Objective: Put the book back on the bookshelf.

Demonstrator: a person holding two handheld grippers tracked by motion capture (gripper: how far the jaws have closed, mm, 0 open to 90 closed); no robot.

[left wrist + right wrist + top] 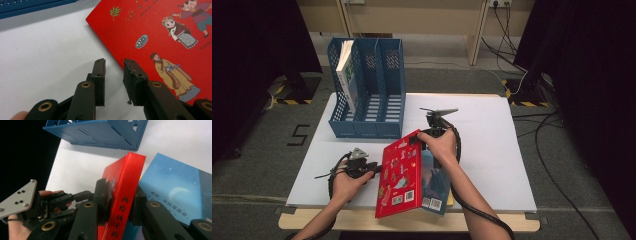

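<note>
A red picture book [399, 172] [162, 32] stands tilted on its long edge at the table's front, spine up. My right gripper [421, 140] [120, 187] is shut on its far end, one jaw on the cover and one behind the spine [125, 195]. Under and to the right of it lies a blue book [434, 187] [175, 190], flat on the table. My left gripper [373, 169] [114, 62] rests low just left of the red book, jaws a little apart with only white tabletop between them.
A blue three-slot file holder [367, 125] [100, 132] stands at the back left of the white table [492, 150], with a white and green book [346, 75] leaning in its left slot. The books overhang the table's front edge.
</note>
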